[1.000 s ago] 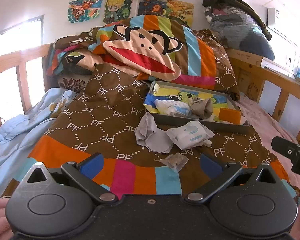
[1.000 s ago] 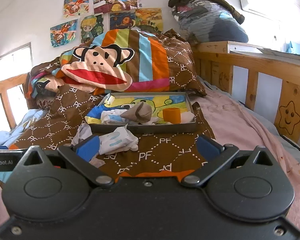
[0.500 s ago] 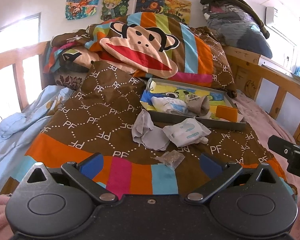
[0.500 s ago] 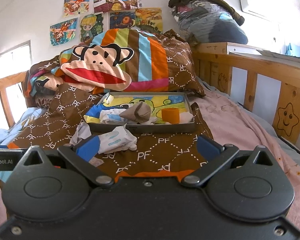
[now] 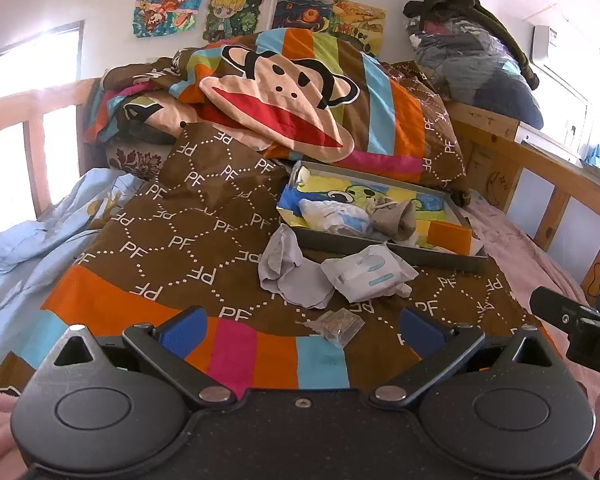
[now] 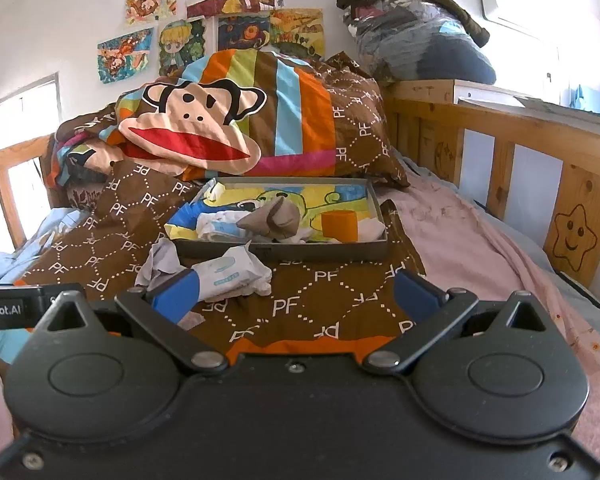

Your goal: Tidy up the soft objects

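Bed [image 5: 228,236] scene: we hover both grippers, left [image 5: 300,326] and right [image 6: 296,294], fingers spread, empty. Wipes pack [image 5: 368,272] and grey cloth [image 5: 288,272] lie before tray [image 5: 384,250]; next grab one.

I am in a child's bedroom: a wooden bed frame [image 6: 500,152], a monkey-print duvet [image 5: 284,92], cartoon posters [image 6: 220,12] on the wall.

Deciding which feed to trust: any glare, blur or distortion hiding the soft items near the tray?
Left wrist: window blown out, fisheye bends the edges; grey cloth and wipes pack sharp. Right wrist: wall overexposed; tray clear, but a blue fingertip overlaps the cloth.
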